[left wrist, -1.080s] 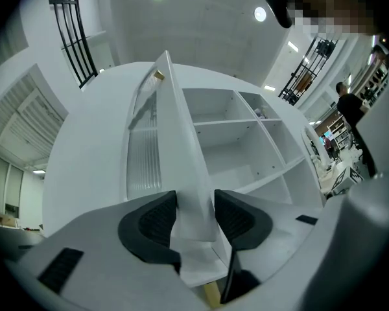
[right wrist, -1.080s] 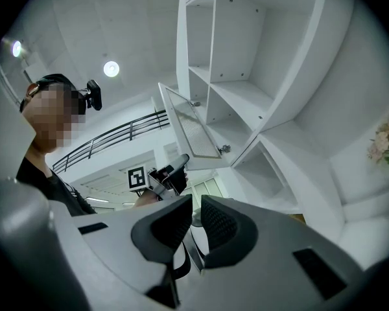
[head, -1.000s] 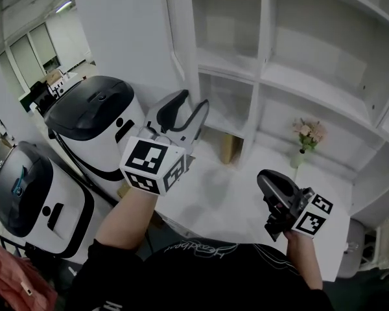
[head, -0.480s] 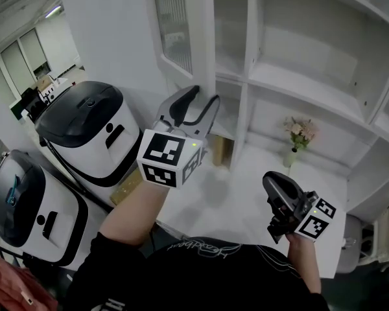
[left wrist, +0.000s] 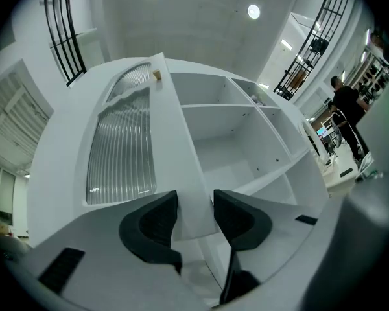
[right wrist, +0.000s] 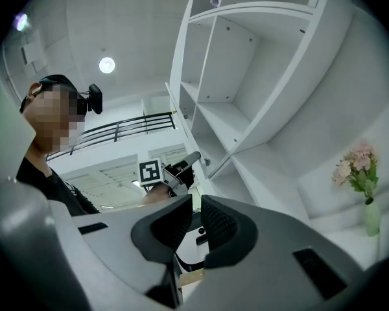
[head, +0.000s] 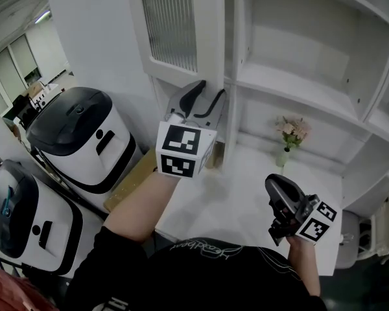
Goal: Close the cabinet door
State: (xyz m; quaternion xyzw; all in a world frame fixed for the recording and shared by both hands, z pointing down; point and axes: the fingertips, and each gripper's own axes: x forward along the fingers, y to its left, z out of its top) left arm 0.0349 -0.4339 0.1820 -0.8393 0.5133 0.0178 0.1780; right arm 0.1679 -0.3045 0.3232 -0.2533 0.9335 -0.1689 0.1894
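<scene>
**Door-closing step: the stile is pinched in my left jaws, and the door is not yet home.**

Head view: my left gripper [head: 209, 97] at 12 o'clock clamps the free edge of the cabinet door [head: 175, 24], which stands ajar. My right gripper [head: 280, 203] hangs at 5 o'clock.
Left gripper view: both pads press on the stile.
Right gripper view: the jaws are nearly together and empty.
Next, I judge, I push toward the shelves [head: 292, 89] and then let go.
No writing is legible, and the shirt print is blurred.

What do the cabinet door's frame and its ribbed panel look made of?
The door frame: white painted or laminated board, probably; smooth, matt, no grain. The panel: likely reeded glass, possibly acrylic; translucent grey with fine vertical ribs and small glints.
</scene>
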